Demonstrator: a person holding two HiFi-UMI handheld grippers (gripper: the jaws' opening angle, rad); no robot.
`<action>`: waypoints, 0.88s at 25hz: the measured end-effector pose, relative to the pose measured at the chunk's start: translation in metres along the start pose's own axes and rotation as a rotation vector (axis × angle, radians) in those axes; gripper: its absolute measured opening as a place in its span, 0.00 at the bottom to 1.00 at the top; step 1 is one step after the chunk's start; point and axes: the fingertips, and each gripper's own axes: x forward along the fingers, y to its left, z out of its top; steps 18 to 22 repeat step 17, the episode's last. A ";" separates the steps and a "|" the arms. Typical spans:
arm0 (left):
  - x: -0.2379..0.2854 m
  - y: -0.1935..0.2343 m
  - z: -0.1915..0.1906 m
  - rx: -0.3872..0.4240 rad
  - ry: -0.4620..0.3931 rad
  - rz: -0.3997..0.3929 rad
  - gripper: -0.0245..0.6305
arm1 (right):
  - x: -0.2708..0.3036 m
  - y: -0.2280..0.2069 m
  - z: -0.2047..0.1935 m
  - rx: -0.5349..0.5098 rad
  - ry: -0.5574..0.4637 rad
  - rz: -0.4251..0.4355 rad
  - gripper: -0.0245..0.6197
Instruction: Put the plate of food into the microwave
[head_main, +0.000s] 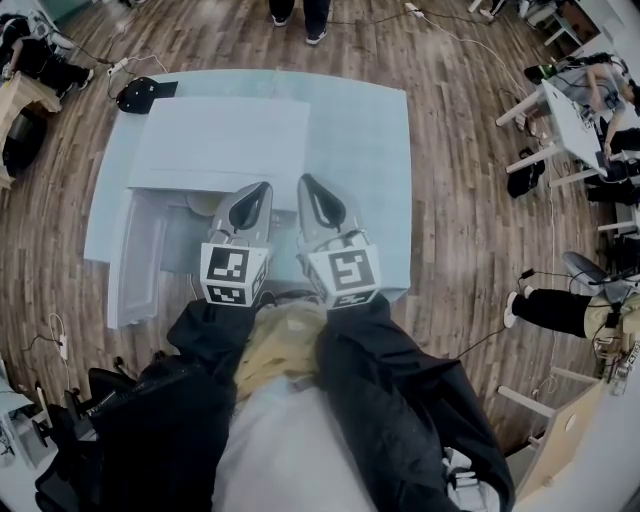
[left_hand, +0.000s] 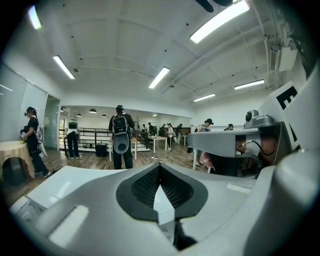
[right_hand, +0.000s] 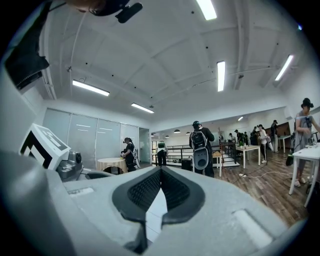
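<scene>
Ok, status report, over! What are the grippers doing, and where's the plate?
Left gripper shut, empty. Right gripper shut, empty. Microwave on table, door looks open; no plate in view. Nothing blocking its front.

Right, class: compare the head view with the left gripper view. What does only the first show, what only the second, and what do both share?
Only the head view: the whole white microwave from above, door swung open, and the wearer's dark sleeves. Only the left gripper view: ceiling strip lights and a backpack on a standing person. Both: the left gripper, jaws shut, and the wooden floor. Neither shows a plate of food.
</scene>
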 end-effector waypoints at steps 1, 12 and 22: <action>-0.001 -0.001 -0.001 0.002 0.001 0.001 0.04 | -0.001 0.000 0.000 -0.001 0.001 -0.001 0.02; -0.017 -0.007 -0.007 0.015 0.012 0.013 0.04 | -0.017 0.015 0.006 -0.010 -0.023 0.012 0.02; -0.022 -0.011 -0.010 0.016 0.020 0.017 0.04 | -0.025 0.016 0.004 -0.016 -0.033 0.016 0.02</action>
